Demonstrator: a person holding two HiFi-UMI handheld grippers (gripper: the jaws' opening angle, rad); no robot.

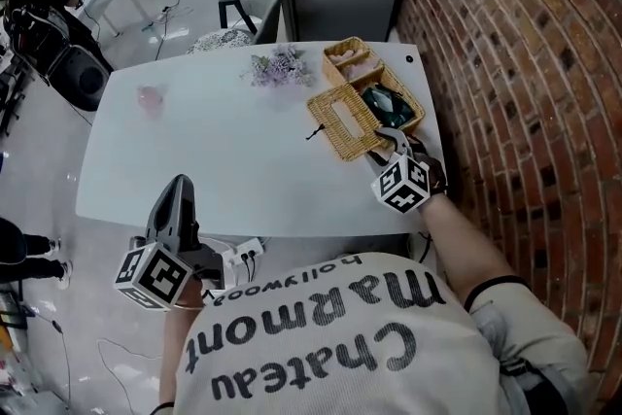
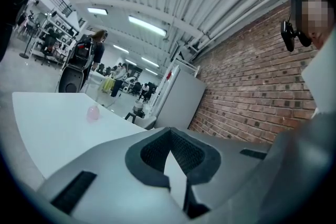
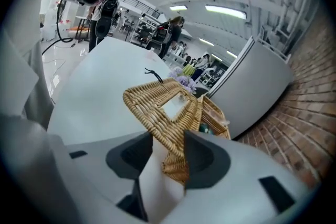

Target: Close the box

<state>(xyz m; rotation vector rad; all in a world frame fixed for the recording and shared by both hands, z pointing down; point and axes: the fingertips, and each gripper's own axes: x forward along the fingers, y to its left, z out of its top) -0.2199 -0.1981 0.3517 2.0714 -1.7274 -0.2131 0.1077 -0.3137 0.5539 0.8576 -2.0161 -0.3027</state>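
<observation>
White worktop alongside a brick wall. Left gripper at the near-left edge: jaws pressed together, nothing between them. Wicker box at the far-right corner stands open, wicker lid on its left side. Right gripper: jaws pinching the lid's near edge

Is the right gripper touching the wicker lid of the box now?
Touching. The right gripper view shows the right gripper with its jaws closed on the wicker lid's near edge.

White shirt, bottom of head view: black print, upside down, "Chateau Marmont"; smaller "hollywood" above it in frame.
</observation>
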